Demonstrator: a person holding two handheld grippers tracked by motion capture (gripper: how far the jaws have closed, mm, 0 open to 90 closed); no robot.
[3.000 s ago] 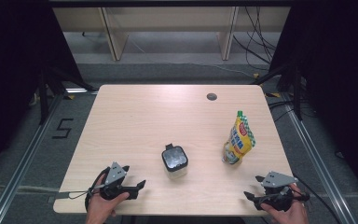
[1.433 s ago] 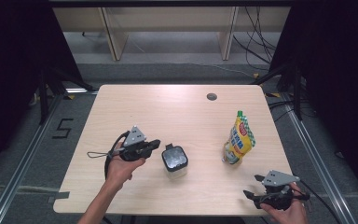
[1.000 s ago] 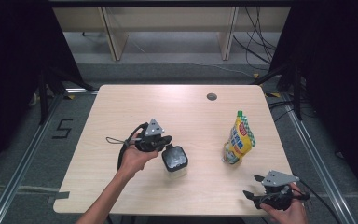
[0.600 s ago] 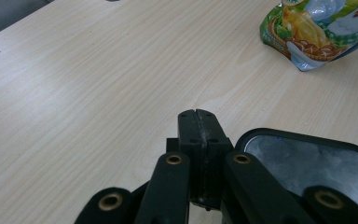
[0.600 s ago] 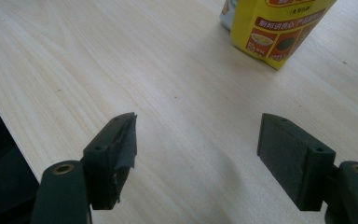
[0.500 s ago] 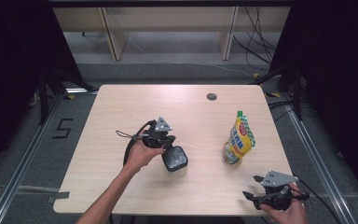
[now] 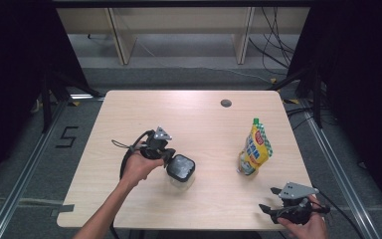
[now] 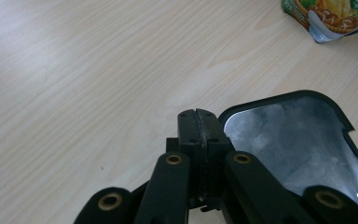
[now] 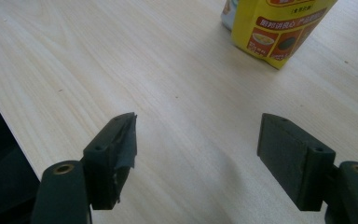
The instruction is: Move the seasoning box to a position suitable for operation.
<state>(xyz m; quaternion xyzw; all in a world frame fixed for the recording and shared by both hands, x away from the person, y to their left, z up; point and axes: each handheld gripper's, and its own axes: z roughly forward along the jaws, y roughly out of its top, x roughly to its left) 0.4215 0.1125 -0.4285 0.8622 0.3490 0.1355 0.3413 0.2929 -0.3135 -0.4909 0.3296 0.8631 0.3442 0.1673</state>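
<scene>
A small clear container with a black-rimmed square lid (image 7: 180, 168) stands on the table, left of centre. My left gripper (image 7: 168, 155) is just beside its left edge, jaws pressed together with nothing between them. In the left gripper view the shut fingertips (image 8: 199, 121) sit right next to the lid (image 8: 298, 135); I cannot tell whether they touch it. A yellow spouted pouch (image 7: 255, 149) stands upright at the right. My right gripper (image 7: 267, 211) rests at the front right edge, open and empty (image 9: 200, 149), with the pouch (image 9: 279, 28) ahead of it.
The light wooden table (image 7: 179, 114) has a dark round cable hole (image 7: 226, 103) near its far edge. Metal rails and grey floor surround the table; cables lie on the floor at the back right.
My left gripper has travelled from the front left edge forward and to the right until it stands beside the container's lid. The right gripper, pouch and container have stayed put.
</scene>
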